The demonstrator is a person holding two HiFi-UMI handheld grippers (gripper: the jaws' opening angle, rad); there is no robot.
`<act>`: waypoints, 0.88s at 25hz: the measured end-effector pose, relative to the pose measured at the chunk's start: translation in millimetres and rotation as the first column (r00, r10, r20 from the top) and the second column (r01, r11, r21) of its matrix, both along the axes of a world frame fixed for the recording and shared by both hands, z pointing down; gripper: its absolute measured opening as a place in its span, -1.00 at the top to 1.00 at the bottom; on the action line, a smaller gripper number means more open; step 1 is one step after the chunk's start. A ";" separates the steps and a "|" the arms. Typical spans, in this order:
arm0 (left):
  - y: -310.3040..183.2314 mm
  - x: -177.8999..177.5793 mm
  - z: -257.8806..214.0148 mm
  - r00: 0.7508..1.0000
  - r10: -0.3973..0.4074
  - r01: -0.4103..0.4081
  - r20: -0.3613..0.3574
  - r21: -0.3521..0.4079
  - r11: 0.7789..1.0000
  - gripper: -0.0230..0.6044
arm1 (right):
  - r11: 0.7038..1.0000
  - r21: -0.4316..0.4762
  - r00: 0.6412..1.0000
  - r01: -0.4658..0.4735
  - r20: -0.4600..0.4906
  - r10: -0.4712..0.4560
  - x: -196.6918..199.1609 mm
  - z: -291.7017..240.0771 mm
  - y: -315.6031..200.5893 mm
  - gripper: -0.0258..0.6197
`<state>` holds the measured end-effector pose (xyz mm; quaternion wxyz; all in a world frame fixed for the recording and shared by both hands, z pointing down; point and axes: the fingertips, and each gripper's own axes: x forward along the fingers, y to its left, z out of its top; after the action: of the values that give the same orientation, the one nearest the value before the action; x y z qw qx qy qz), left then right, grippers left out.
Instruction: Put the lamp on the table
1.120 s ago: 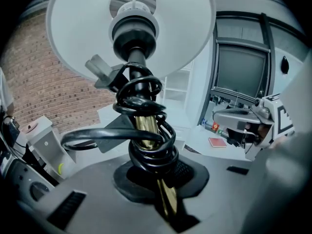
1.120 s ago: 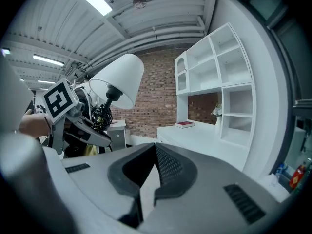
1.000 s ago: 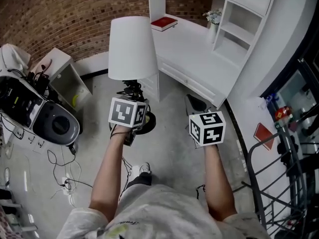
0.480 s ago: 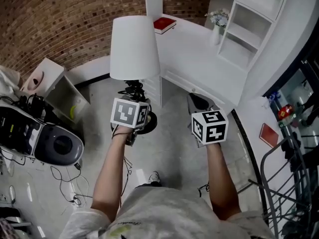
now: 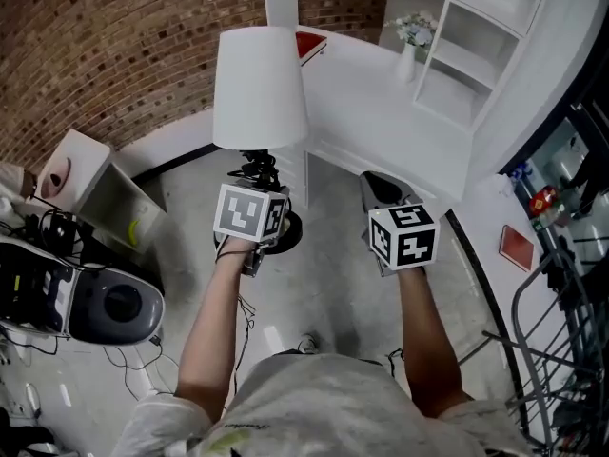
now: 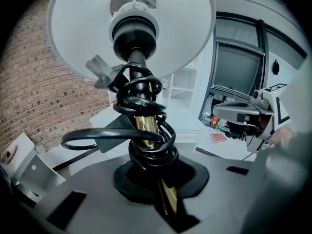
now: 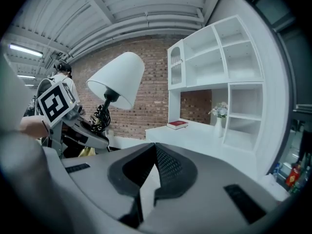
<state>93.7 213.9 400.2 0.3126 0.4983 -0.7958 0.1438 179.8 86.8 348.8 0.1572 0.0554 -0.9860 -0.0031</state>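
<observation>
The left gripper [image 6: 163, 179] is clamping the lamp [image 5: 259, 89] by its brass stem [image 6: 146, 128], just under the black cord [image 6: 146, 152] coiled around that stem; the lamp is hanging roughly upright over the floor [image 5: 333, 284], its white shade showing beside the near-left corner of the white table [image 5: 381, 112] and not resting on it; the right gripper [image 7: 155, 152] is carrying nothing, its pads meeting at the tips; the left cube [image 5: 249, 215] and the right cube [image 5: 403, 236] are showing only black-and-white square markers; a red book [image 5: 309, 44] is lying on the table, its cover print too small to read.
</observation>
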 end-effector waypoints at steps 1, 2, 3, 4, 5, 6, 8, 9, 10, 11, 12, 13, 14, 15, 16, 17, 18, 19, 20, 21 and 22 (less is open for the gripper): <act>-1.0 -0.9 1.3 1.000 0.007 -0.007 0.001 -0.001 1.000 0.77 | 1.000 0.002 1.000 -0.004 0.000 0.004 -1.2 0.4 -0.3 0.91; -1.9 -1.5 2.5 1.000 0.014 -0.014 0.003 -0.003 1.000 0.77 | 1.000 0.003 1.000 -0.008 0.000 0.008 -2.0 0.9 -0.6 0.91; -2.8 -2.2 3.5 1.000 0.020 -0.020 0.005 -0.004 1.000 0.77 | 1.000 0.003 1.000 -0.011 0.000 0.011 -2.6 1.8 -1.0 0.91; -3.6 -3.1 4.3 1.000 0.024 -0.024 0.007 -0.005 1.000 0.77 | 1.000 0.003 1.000 -0.014 -0.001 0.014 -3.1 2.9 -1.3 0.91; -4.0 -4.4 5.1 1.000 0.027 -0.027 0.007 -0.006 1.000 0.77 | 1.000 0.002 1.000 -0.017 -0.003 0.017 -3.7 4.1 -1.4 0.91; -3.9 -6.3 5.5 1.000 0.030 -0.030 0.005 -0.006 1.000 0.77 | 1.000 0.002 1.000 -0.022 -0.005 0.022 -4.5 5.1 -1.2 0.91; -3.0 -11.7 4.2 0.999 0.037 -0.037 0.001 -0.004 0.999 0.77 | 0.999 0.002 0.999 -0.033 -0.012 0.033 -7.1 5.3 0.3 0.91; -2.3 -14.9 2.7 0.999 0.042 -0.042 -0.003 -0.003 0.999 0.77 | 0.999 0.001 0.999 -0.039 -0.016 0.039 -9.0 4.3 1.1 0.91; -1.9 -18.1 0.9 0.999 0.046 -0.046 -0.008 -0.004 0.999 0.77 | 0.999 0.000 0.999 -0.045 -0.021 0.045 -11.1 2.9 1.7 0.91; -1.8 -21.1 -0.8 0.999 0.051 -0.052 -0.011 -0.005 0.999 0.77 | 0.999 -0.002 0.998 -0.050 -0.026 0.050 -13.1 1.4 2.0 0.91; -1.9 -23.7 -2.4 0.998 0.056 -0.056 -0.013 -0.005 0.998 0.77 | 0.998 -0.003 0.998 -0.055 -0.029 0.055 -14.8 0.1 2.1 0.91; -2.2 -25.8 -3.8 0.998 0.060 -0.060 -0.012 -0.006 0.998 0.77 | 0.998 -0.003 0.998 -0.059 -0.031 0.059 -16.1 -1.0 2.0 0.91; -2.6 -27.1 -4.9 0.998 0.064 -0.064 -0.011 -0.007 0.998 0.77 | 0.998 -0.004 0.998 -0.063 -0.032 0.063 -16.7 -1.8 1.7 0.91; -3.3 -27.4 -5.5 0.998 0.068 -0.068 -0.011 -0.008 0.998 0.77 | 0.998 -0.004 0.997 -0.067 -0.032 0.067 -16.4 -2.4 1.0 0.91; -4.4 -26.7 -5.4 0.997 0.072 -0.072 -0.011 -0.009 0.997 0.77 | 0.997 -0.006 0.997 -0.071 -0.031 0.071 -15.4 -2.5 -0.3 0.91; -5.8 -25.2 -4.7 0.997 0.077 -0.077 -0.012 -0.011 0.997 0.77 | 0.997 -0.008 0.997 -0.076 -0.030 0.075 -13.7 -2.1 -2.1 0.91; -7.3 -23.6 -3.8 0.997 0.081 -0.081 -0.013 -0.013 0.997 0.77 | 0.997 -0.010 0.996 -0.079 -0.028 0.079 -12.0 -1.5 -4.2 0.91; -9.1 -22.5 -3.1 0.996 0.084 -0.085 -0.013 -0.015 0.996 0.77 | 0.997 -0.012 0.996 -0.083 -0.026 0.082 -10.4 -1.0 -6.5 0.91; -11.4 -21.9 -2.8 0.996 0.087 -0.087 -0.011 -0.018 0.996 0.77 | 0.996 -0.012 0.996 -0.086 -0.024 0.086 -8.8 -0.9 -9.4 0.91; -14.1 -21.6 -2.8 0.996 0.090 -0.090 -0.008 -0.020 0.996 0.77 | 0.996 -0.012 0.996 -0.090 -0.022 0.090 -6.9 -0.9 -12.7 0.91; -17.1 -21.2 -2.7 0.996 0.093 -0.093 -0.006 -0.023 0.995 0.77 | 0.995 -0.013 0.995 -0.095 -0.021 0.095 -4.8 -0.6 -16.4 0.91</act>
<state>72.4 196.7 397.4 0.3134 0.5313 -0.7693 0.1662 175.0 70.3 348.2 0.1677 0.1013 -0.9806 0.0106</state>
